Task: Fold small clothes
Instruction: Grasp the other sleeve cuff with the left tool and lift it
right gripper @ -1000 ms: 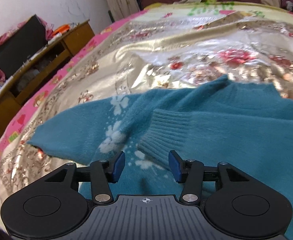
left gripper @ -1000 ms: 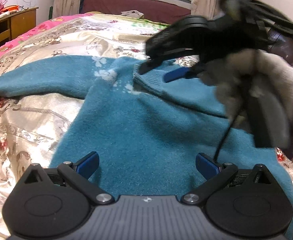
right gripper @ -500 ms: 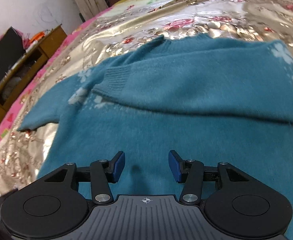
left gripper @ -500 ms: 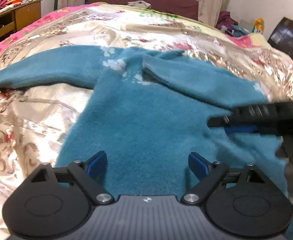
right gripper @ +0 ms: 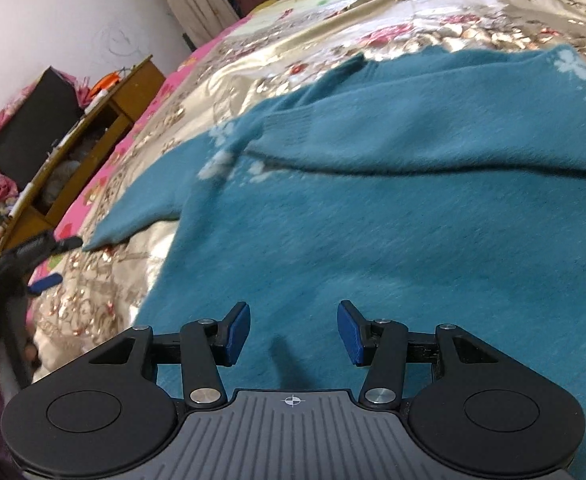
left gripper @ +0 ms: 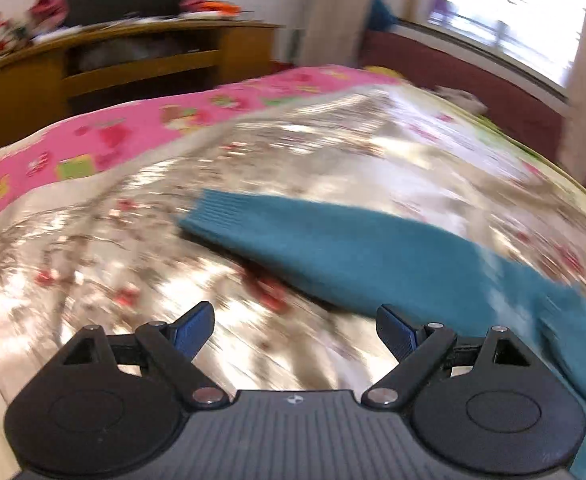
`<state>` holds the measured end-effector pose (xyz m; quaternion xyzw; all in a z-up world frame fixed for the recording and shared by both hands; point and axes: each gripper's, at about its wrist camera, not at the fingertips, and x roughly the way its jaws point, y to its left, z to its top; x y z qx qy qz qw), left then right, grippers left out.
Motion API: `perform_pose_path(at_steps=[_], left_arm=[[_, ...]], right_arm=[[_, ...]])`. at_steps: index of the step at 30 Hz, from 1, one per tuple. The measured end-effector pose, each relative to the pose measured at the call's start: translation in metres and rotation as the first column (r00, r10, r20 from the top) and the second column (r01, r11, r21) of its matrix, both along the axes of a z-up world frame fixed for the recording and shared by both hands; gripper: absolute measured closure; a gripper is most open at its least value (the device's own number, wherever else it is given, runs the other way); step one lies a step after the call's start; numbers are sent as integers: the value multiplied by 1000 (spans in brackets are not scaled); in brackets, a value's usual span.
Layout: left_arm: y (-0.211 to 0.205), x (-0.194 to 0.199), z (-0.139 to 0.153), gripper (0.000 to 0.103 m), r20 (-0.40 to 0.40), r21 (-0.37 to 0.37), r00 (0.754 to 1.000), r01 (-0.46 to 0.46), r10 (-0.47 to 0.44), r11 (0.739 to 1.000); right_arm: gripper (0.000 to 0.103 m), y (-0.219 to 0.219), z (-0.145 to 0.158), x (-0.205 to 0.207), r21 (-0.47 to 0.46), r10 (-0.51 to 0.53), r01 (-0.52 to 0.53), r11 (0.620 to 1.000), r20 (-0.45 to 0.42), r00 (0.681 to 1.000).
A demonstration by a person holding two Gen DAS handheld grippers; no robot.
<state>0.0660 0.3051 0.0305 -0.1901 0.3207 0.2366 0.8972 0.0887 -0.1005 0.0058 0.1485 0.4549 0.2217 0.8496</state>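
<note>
A teal knitted sweater with white flower marks lies flat on the bed. One sleeve is folded across its chest. The other sleeve lies stretched out over the bedspread, its ribbed cuff toward the pink edge. My left gripper is open and empty, low over the bedspread just short of that sleeve; it also shows in the right wrist view beside the cuff. My right gripper is open and empty, just above the sweater's lower body.
The shiny floral bedspread covers the bed, with a pink patterned border along its side. A wooden cabinet stands beyond that side. A window and dark red headboard are at the far end.
My left gripper has swung left, off the sweater's body, to the outstretched sleeve near its cuff. My right gripper has pulled back from the folded sleeve to the sweater's lower body.
</note>
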Motion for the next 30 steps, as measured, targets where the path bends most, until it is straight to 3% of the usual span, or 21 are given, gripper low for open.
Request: perform_pose_path(at_steps=[2, 4, 6, 9, 11, 13, 18, 21, 25, 27, 30], left_arm=[[26, 6, -8, 11, 13, -78, 999, -51, 52, 996], [52, 11, -19, 11, 39, -212, 993, -100, 111, 972], [67, 18, -32, 12, 45, -275, 986, -141, 160, 951], [73, 29, -46, 18, 47, -322, 979, -174, 199, 931], [76, 35, -54, 32, 65, -342, 971, -196, 231, 919], [77, 41, -61, 40, 76, -347, 965, -212, 253, 914], [84, 48, -68, 43, 122, -413, 945, -230, 304, 881], [94, 54, -71, 54, 128, -476, 932, -242, 339, 845], [96, 61, -72, 76, 115, -496, 927, -258, 357, 829], [94, 63, -69, 82, 118, -500, 932, -243, 343, 831], [79, 67, -53, 82, 152, -472, 949, -175, 275, 864]], right_arm=[[53, 8, -1, 1, -3, 7, -7, 1000, -8, 1000], [53, 15, -1, 2, -7, 16, -16, 1000, -12, 1000], [53, 21, -1, 4, -15, 22, -22, 1000, -10, 1000], [53, 27, -3, 5, -27, 28, -28, 999, -8, 1000], [53, 26, -6, 7, -24, 27, -27, 999, -15, 1000], [53, 24, -8, 8, -13, 21, -21, 1000, -23, 1000], [53, 19, -10, 9, 20, 5, -5, 1000, -37, 999], [53, 19, -10, 8, 25, 2, -1, 1000, -35, 999], [53, 15, -10, 7, 43, -10, 11, 999, -36, 999], [53, 11, -10, 6, 54, -17, 19, 998, -35, 999], [53, 4, -11, 3, 78, -31, 34, 996, -28, 999]])
